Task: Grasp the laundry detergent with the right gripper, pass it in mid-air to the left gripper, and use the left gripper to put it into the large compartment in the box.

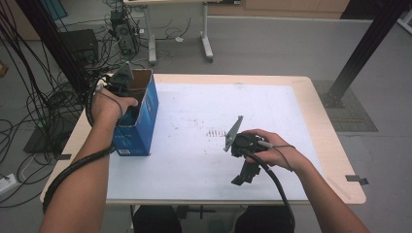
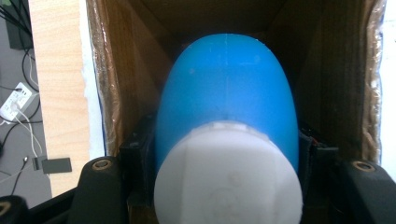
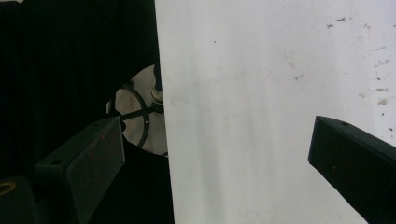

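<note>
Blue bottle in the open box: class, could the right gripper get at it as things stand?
Probably not directly. The blue bottle sits down inside the box, already clamped by the left gripper, which blocks the opening. The right gripper hangs open over the table's near edge.

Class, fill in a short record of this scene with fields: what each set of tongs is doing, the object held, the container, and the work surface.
Left tongs: shut on the blue bottle, reaching down into the box
Object held: blue bottle with a white cap
Container: open blue cardboard box, standing at the table's left edge
Right tongs: open, nothing between them, held over the white mat
Work surface: white mat on a light wooden table
</note>
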### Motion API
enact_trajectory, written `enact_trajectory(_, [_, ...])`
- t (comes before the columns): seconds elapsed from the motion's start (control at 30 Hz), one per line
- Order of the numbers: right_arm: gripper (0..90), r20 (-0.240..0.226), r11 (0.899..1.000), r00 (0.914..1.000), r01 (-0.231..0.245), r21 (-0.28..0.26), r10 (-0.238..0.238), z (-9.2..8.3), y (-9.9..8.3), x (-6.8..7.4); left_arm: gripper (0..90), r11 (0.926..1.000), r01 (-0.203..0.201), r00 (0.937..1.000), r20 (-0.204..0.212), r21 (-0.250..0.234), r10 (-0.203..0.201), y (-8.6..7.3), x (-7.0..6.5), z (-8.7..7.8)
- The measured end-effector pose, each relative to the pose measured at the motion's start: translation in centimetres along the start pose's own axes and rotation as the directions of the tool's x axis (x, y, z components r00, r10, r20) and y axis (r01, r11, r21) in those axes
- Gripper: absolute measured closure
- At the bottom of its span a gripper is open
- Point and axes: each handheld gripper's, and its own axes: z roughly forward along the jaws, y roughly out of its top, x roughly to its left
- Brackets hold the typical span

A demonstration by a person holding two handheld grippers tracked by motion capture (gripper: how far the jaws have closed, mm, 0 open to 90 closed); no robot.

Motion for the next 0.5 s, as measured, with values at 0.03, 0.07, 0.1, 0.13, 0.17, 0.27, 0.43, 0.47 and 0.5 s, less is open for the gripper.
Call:
enact_trajectory(0.03, [3.5,0.000,1.000,1.0000,0.003,0.001,-0.003,-0.04,-0.01,-0.03,37.7,1.0000,0.001,1.0000,0.000,0.000,-0.001,0.00,0.00,0.00])
enact_trajectory(0.07, [3.5,0.000,1.000,1.0000,0.003,0.001,-0.003,-0.04,-0.01,-0.03,37.7,1.0000,0.001,1.0000,0.000,-0.001,-0.001,-0.01,0.00,0.01])
enact_trajectory(0.1, [3.5,-0.002,1.000,1.0000,0.002,0.000,-0.002,-0.02,-0.01,-0.03,37.7,1.0000,0.001,1.0000,-0.001,-0.002,-0.001,-0.01,-0.02,0.01])
enact_trajectory(0.13, [3.5,-0.002,1.000,1.0000,0.000,0.000,0.000,0.00,-0.01,-0.04,37.7,1.0000,0.001,1.0000,-0.001,-0.001,-0.001,0.00,-0.03,0.01])
enact_trajectory(0.17, [3.5,-0.004,1.000,1.0000,-0.001,0.001,0.001,0.02,0.00,-0.03,37.7,1.0000,0.001,1.0000,0.000,0.000,-0.001,0.01,-0.01,0.00])
enact_trajectory(0.27, [3.5,-0.003,1.000,1.0000,0.004,0.001,-0.004,0.11,0.01,-0.06,37.7,1.0000,0.006,1.0000,0.000,0.000,-0.006,0.01,0.04,0.01])
enact_trajectory(0.43, [3.5,-0.003,1.000,1.0000,0.006,0.003,-0.006,0.08,0.05,-0.09,37.7,1.0000,0.009,1.0000,-0.001,0.000,-0.009,0.03,0.03,0.03])
enact_trajectory(0.47, [3.5,-0.004,1.000,1.0000,0.002,0.002,-0.002,0.08,0.05,-0.07,37.7,1.0000,0.009,1.0000,-0.001,0.000,-0.009,0.04,0.02,0.03])
enact_trajectory(0.5, [3.5,-0.005,1.000,1.0000,0.002,0.001,-0.002,0.09,0.04,-0.09,37.7,1.0000,0.009,1.0000,-0.001,0.000,-0.009,0.05,0.02,0.03])
